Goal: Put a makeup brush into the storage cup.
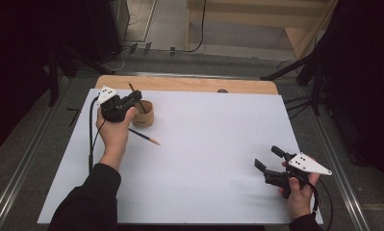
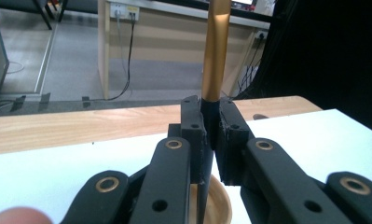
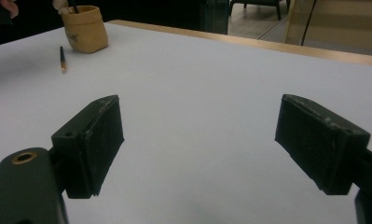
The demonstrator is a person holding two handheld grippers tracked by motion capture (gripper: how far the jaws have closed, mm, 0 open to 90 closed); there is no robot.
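I am holding the left gripper [image 1: 132, 100] near the far left corner of the table [image 1: 204, 159], its jaws pinching a brush [image 2: 216, 51] by the black part of the handle, just under the golden ferrule. The brush is standing nearly upright, its lower end hanging inside the cup [image 1: 144, 114], which is sitting on the white sheet right beside my left hand [image 1: 113, 132]. I judge the brush to be light, thin and stiff, with a smooth lacquered handle that could slip or swivel between the pads, so I am keeping the grip on the black shaft and staying clear of the metal sleeve and the bristles, which look easy to damage. The cup looks light too, and a sideways knock from the handle could tip it.

Just in front of the cup a second brush [image 1: 144, 136] is lying flat on the sheet, apart from the cup, its pale tip pointing toward the middle of the table.

Over by the near right corner I am keeping the right gripper [image 1: 269, 159] low over bare sheet, its jaws spread wide with nothing between them.

The white sheet is matt and smooth, leaving a strip of wood showing along the far edge. Beyond it there are a grey floor, trailing cables, a wooden counter and dark curtains at both sides.
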